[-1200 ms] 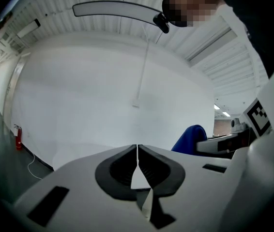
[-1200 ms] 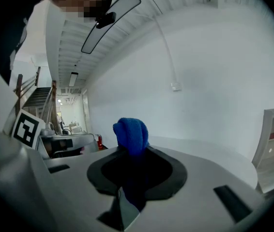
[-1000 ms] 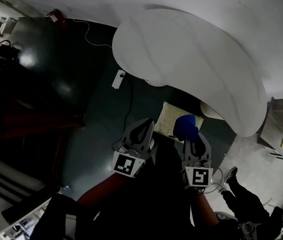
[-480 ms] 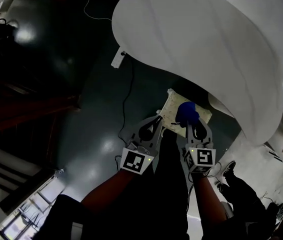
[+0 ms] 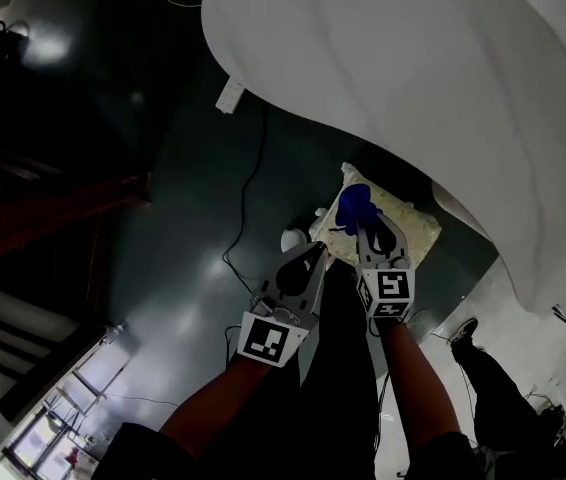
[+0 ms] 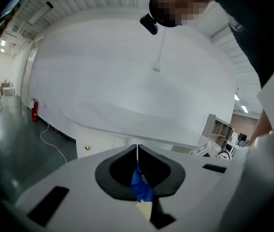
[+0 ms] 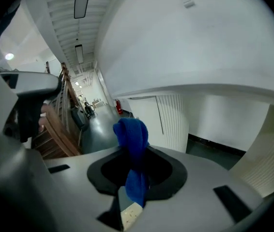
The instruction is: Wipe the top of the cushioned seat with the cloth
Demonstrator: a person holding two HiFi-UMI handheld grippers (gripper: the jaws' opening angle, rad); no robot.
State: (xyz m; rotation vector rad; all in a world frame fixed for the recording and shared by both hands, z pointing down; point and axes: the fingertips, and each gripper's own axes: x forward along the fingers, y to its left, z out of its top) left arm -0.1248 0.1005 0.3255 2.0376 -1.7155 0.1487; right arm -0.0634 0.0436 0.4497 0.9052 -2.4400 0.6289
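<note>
Head view: right tool (image 5: 364, 226) pinches cloth (image 5: 355, 205) over cushioned seat (image 5: 408, 230) beside white counter (image 5: 413, 88); left tool (image 5: 318, 249) pressed together.

Head cam down; L tool (image 5: 314, 251), R tool (image 5: 364, 224) cams prob. share counter (image 5: 413, 68).

cloth (image 7: 131, 144): blue, fuzzy pile, matt.
seat (image 5: 411, 226): cream, speckled covering, matt.
floor (image 5: 193, 228): dark, glossy, reflects lights.
counter (image 5: 413, 78): white, smooth, matt.
</note>
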